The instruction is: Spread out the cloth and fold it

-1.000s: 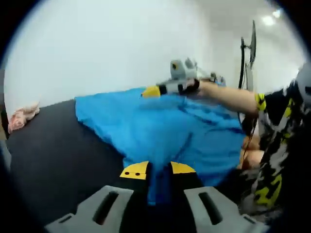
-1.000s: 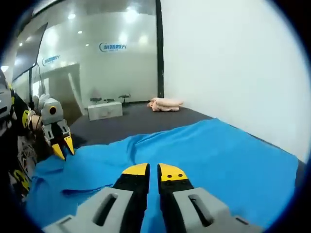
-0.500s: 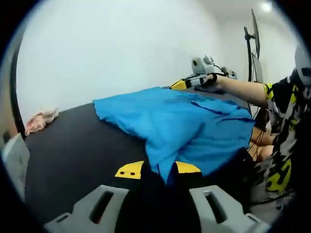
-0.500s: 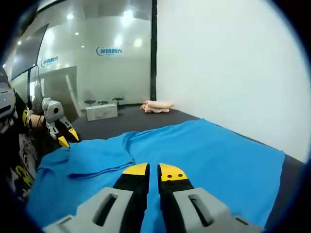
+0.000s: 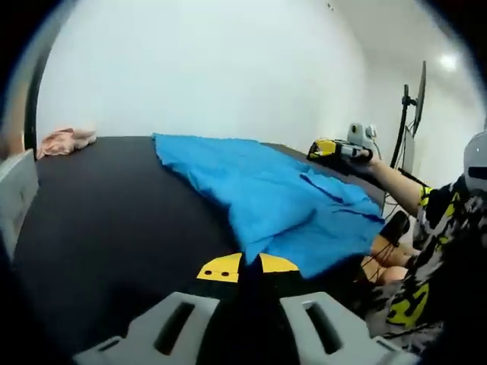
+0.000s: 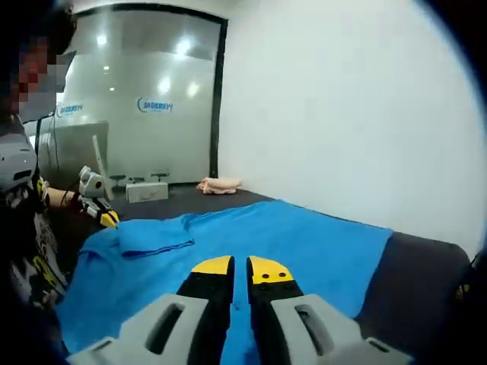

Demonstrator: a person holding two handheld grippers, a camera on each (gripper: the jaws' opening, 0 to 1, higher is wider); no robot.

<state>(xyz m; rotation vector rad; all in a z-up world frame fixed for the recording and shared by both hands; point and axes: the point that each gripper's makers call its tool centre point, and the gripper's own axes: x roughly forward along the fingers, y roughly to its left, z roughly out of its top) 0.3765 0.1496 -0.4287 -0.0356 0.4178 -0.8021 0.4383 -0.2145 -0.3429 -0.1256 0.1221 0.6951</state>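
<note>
Black table (image 5: 114, 228), blue cloth (image 5: 274, 201) wrinkled w/ one corner folded over, both tools (image 5: 249, 268) (image 6: 240, 268) pinching its edges.

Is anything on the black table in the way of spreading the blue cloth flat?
Nothing visible. The black table beside the blue cloth is bare; the pink bundle lies at its far corner, well apart. Both grippers, left and right, already pinch cloth edges.

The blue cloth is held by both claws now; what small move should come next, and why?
Probably pull the two claws further apart. The left claw and right claw each look shut on an edge of the blue cloth, yet a corner is folded over near the left claw and wrinkles remain on the black table.
</note>
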